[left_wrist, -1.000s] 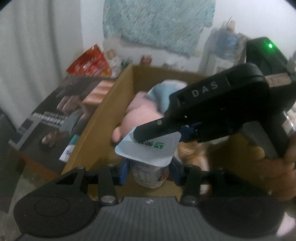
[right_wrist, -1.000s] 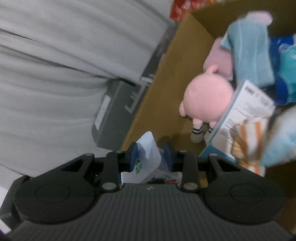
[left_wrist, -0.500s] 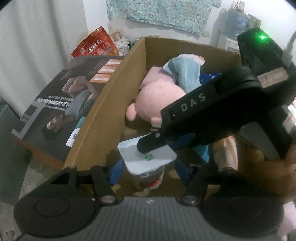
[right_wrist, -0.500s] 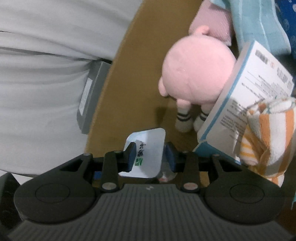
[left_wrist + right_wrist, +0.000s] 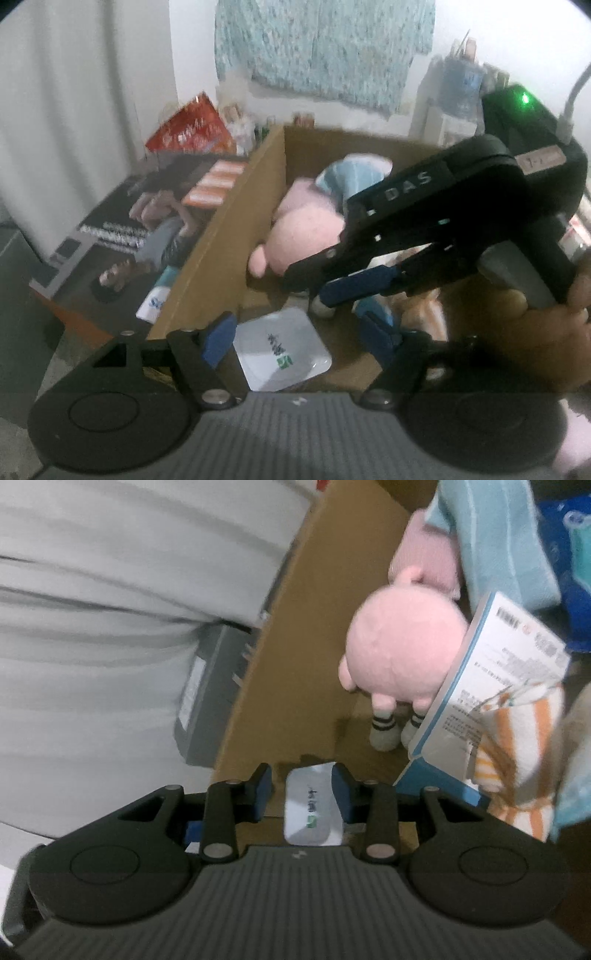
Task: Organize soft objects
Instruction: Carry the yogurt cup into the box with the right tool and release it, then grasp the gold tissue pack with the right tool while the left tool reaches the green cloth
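A yogurt cup with a white foil lid point(image 5: 282, 349) sits on the floor of a cardboard box point(image 5: 221, 258), near its front corner. My left gripper point(image 5: 299, 334) straddles the cup; its jaws are opening and the pads stand clear of it. My right gripper point(image 5: 308, 286) hovers just above the cup. In the right wrist view, the right gripper point(image 5: 303, 792) has jaws opening around the lid point(image 5: 312, 808), with a gap on the left side. A pink plush point(image 5: 303, 240) point(image 5: 402, 650) lies deeper in the box, under a light blue cloth point(image 5: 491, 535).
A white and blue carton point(image 5: 491, 672) and an orange striped cloth point(image 5: 517, 746) fill the box's right side. Left of the box lie a dark printed carton point(image 5: 122, 229) and a red snack bag point(image 5: 188, 129). A grey case point(image 5: 210, 686) stands by the curtain.
The left jaws have spread wide and let go of the cup. The right jaws have parted from the lid's edge. The cup has dropped to the box floor.
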The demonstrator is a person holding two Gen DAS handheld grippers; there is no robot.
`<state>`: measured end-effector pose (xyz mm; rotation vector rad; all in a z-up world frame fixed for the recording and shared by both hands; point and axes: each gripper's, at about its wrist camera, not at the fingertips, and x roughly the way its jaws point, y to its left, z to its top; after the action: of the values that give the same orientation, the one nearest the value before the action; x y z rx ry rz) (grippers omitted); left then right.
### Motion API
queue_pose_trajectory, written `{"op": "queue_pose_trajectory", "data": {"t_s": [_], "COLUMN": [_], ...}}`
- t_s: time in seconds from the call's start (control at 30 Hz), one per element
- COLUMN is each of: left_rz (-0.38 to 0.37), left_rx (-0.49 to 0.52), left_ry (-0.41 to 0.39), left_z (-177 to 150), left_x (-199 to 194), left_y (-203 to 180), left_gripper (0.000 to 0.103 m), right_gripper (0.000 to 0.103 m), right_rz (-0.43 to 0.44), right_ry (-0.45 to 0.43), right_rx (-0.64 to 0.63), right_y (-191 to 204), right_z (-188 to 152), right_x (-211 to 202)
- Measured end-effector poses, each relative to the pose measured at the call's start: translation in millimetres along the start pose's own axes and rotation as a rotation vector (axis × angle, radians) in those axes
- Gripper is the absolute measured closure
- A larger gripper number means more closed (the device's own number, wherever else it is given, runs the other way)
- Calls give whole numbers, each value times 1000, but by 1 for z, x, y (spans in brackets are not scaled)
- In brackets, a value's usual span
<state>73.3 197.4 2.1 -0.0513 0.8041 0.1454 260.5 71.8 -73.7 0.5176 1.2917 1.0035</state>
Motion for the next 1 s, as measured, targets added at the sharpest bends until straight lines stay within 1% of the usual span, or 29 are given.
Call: {"op": "queue_pose_trajectory", "data": {"t_s": [0.03, 0.1, 0.13, 0.2, 0.27, 0.37, 0.43, 0.5, 0.6, 0.7, 0.8, 0.87, 0.9, 0.93, 1.0], "left_rz": [0, 2, -1, -20, -49, -116, -183, -260, -366, -462, -548, -592, -613, -632, -666], "left_rx": [-1, 5, 13, 37, 60, 99, 117, 160, 231, 307, 374, 425, 448, 474, 536], "left_ry": [-25, -88, -117, -175, -211, -270, -295, -303, -296, -241, -194, -163, -153, -144, -124], "left_z": [0, 0, -1, -4, -6, -14, -21, -29, -42, -56, -70, -79, -83, -88, -97], "left_x": [-7, -26, -35, -54, -70, -92, -101, -106, -104, -96, -88, -83, -79, -76, -69], "left_y": [-2, -9, -13, -25, -39, -67, -88, -113, -155, -201, -244, -269, -281, -294, -320], "left_gripper": [22, 15, 14, 10, 8, 4, 3, 3, 3, 3, 3, 3, 3, 3, 3], "right_gripper": [61, 58, 56, 50, 47, 41, 33, 31, 31, 30, 30, 30, 30, 30, 30], "right_rz": [13, 47, 64, 100, 136, 165, 172, 158, 126, 61, -61, -146, -197, -268, -399], "right_ry": [-17, -61, -86, -139, -204, -313, -386, -448, -545, -653, -771, -834, -863, -894, -923], "right_rx": [-3, -13, -21, -29, -25, -5, 16, 46, 115, 186, 249, 276, 288, 292, 279], "right_y": [1, 7, 9, 8, 4, -10, -25, -44, -76, -104, -125, -134, -139, -140, -140], "right_z": [-1, -6, -10, -22, -39, -75, -106, -141, -197, -249, -305, -337, -352, -367, -382], "right_x": [-5, -30, -44, -77, -112, -163, -195, -228, -264, -306, -349, -375, -389, -403, -419]}}
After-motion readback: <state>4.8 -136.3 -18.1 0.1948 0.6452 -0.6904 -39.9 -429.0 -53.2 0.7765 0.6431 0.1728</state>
